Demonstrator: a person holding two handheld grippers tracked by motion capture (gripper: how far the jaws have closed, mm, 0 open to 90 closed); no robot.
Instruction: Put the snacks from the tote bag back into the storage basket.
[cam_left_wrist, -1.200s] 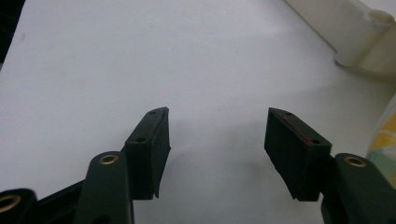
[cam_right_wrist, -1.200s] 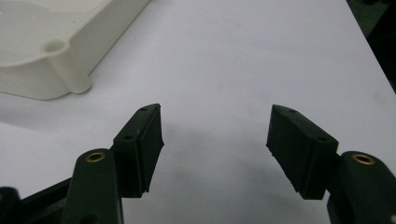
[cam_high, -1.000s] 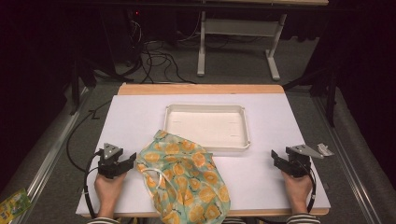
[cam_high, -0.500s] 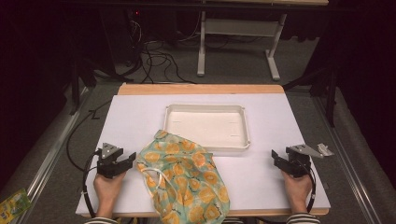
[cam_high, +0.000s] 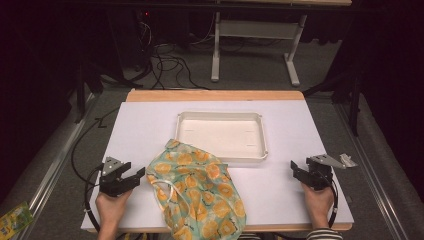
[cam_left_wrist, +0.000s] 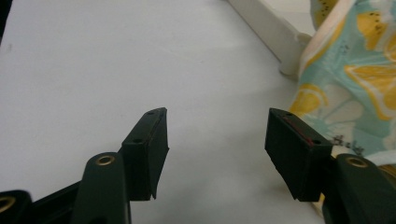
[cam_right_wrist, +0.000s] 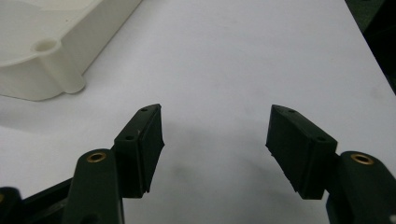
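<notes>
Fingers of left gripper (cam_high: 140, 176) and right gripper (cam_high: 297, 169) spread, empty. Cloth (cam_high: 200, 192) at tabletop (cam_high: 140, 130) 6 o'clock, ungrasped; tray (cam_high: 220, 157) unfilled; work barely begun.

Bare table (cam_high: 140, 130) left and right, cloth (cam_high: 200, 192) and tray (cam_high: 220, 117) blocking the middle — near edge to centre
</notes>
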